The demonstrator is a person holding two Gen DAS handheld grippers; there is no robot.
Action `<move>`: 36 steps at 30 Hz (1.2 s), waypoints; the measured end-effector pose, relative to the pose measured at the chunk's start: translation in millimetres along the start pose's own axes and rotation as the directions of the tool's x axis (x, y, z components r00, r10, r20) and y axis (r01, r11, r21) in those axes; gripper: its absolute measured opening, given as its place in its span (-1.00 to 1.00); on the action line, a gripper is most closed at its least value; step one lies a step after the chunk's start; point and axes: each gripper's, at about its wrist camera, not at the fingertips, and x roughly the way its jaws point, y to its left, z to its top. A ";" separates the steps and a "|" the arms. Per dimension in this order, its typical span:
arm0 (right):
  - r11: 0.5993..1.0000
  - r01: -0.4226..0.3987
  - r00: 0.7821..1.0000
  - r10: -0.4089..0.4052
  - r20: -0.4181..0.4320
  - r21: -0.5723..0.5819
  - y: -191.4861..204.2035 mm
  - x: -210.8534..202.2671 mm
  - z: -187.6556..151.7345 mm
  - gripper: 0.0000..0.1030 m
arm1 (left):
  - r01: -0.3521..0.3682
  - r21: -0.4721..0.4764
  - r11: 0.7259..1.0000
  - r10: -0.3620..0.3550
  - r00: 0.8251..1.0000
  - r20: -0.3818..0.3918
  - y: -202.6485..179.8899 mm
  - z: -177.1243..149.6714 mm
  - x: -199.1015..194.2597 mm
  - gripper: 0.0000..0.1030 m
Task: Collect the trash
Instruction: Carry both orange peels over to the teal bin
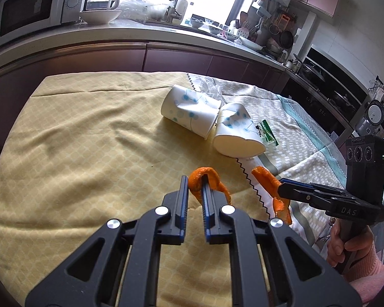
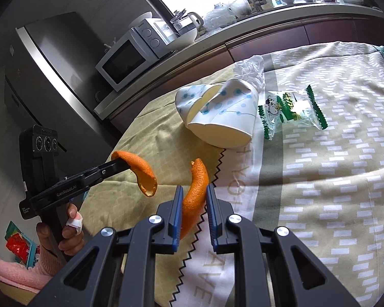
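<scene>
Trash, itemised as I see it from my two wrist views.

Orange peel, curled strip [image 1: 204,179]: pinched in my left gripper [image 1: 194,186], jaws nearly closed on it, lifted clear of the yellow cloth [image 1: 76,153]. Light, limp, leathery; I judge it grips well at a fold, poorly at a thin edge.

Orange peel, long strip [image 2: 195,199]: between the pads of my right gripper [image 2: 194,199], jaws narrow and bearing on it, held above the patterned cloth [image 2: 332,179]. Same handling; it may slide if only the waxy side is pressed.

Paper cups, two, crushed [image 1: 192,112] [image 1: 238,133]: lying on their sides, touching, mid-table. Very light, easily dented; I would take each by the rim wall.

Snack wrapper, green and clear [image 2: 291,107]: flat, just beside the nearer cup. Slippery film; pinch a crimped end.

Crumpled plastic [image 2: 251,71]: behind the cups. Soft; any bunch will do.
</scene>
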 end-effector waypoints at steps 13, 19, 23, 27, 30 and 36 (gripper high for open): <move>0.997 -0.060 0.998 0.060 -0.007 -0.040 23.2 14.2 5.0 -0.68 | -0.049 -0.037 0.998 0.049 0.999 0.020 18.2 -9.5 -22.8 -0.80; 0.994 -0.091 0.996 0.090 -0.020 -0.055 32.7 22.7 8.1 -0.68 | -0.076 -0.053 0.996 0.077 0.997 0.030 25.8 -11.6 -31.6 -0.80; 0.992 -0.106 0.994 0.104 -0.030 -0.063 37.5 28.9 8.7 -0.68 | -0.088 -0.058 0.994 0.090 0.995 0.040 29.9 -12.5 -38.3 -0.80; 0.989 -0.124 0.992 0.121 -0.038 -0.075 44.6 33.4 9.4 -0.68 | -0.097 -0.062 0.993 0.100 0.994 0.051 32.8 -13.4 -44.4 -0.80; 0.987 -0.137 0.990 0.134 -0.042 -0.081 50.4 36.8 9.9 -0.68 | -0.106 -0.065 0.992 0.110 0.992 0.058 35.1 -14.4 -49.0 -0.80; 0.983 -0.159 0.987 0.154 -0.053 -0.091 59.9 45.6 10.0 -0.68 | -0.120 -0.079 0.990 0.126 0.990 0.070 42.0 -15.3 -57.8 -0.80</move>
